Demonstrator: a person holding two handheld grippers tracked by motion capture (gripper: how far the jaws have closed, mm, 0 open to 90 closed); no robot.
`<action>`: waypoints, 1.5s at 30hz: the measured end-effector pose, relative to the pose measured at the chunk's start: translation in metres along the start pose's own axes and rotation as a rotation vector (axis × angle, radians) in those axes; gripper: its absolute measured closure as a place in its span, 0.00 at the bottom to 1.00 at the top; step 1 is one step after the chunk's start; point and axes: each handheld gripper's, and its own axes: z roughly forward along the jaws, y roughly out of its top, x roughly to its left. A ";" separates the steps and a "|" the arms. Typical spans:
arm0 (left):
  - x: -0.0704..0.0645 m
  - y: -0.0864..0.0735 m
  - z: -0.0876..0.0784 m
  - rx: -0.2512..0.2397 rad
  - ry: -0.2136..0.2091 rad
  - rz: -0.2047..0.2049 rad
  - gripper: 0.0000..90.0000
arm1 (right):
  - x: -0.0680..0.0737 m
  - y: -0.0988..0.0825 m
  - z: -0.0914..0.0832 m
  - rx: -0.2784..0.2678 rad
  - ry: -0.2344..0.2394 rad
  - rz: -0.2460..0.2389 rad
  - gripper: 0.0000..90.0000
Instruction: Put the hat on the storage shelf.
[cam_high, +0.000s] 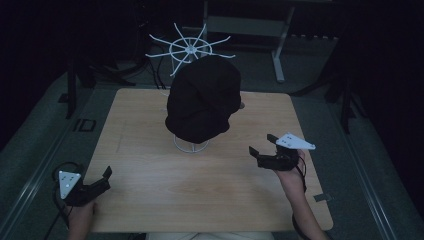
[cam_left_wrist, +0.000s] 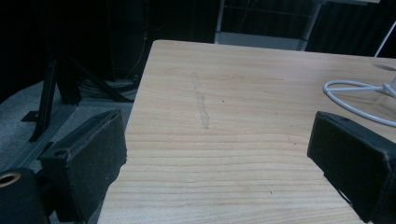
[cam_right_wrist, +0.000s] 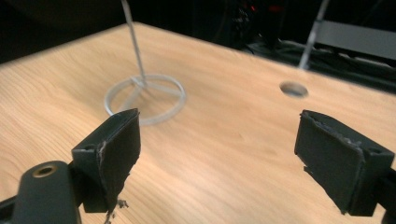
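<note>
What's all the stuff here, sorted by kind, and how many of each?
Black hat: 1
White wire stands, one under the hat, one bare behind: 2
Hand-held grippers, left and right, both open: 2
Wooden table: 1
Total: 6

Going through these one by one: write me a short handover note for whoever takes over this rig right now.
Left gripper: open, holding nothing, over the table's near left corner.
Right gripper: open, holding nothing, right of the stand, jaws facing its ring base.
Black hat: sits on the near white wire stand at mid-table. A second stand behind is bare.
Done: nothing visibly in hand.
Left: probably grasp the hat; neither gripper touches it.
</note>
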 end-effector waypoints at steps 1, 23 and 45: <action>0.000 0.000 0.000 0.000 0.000 0.000 0.06 | -0.002 -0.006 0.001 0.006 -0.006 -0.004 0.16; 0.000 0.000 0.000 -0.001 -0.002 -0.003 0.06 | -0.056 -0.088 -0.023 0.107 -0.265 0.112 0.16; 0.000 0.000 0.000 -0.001 0.001 0.000 0.06 | -0.083 -0.123 -0.075 0.084 -0.483 0.191 0.16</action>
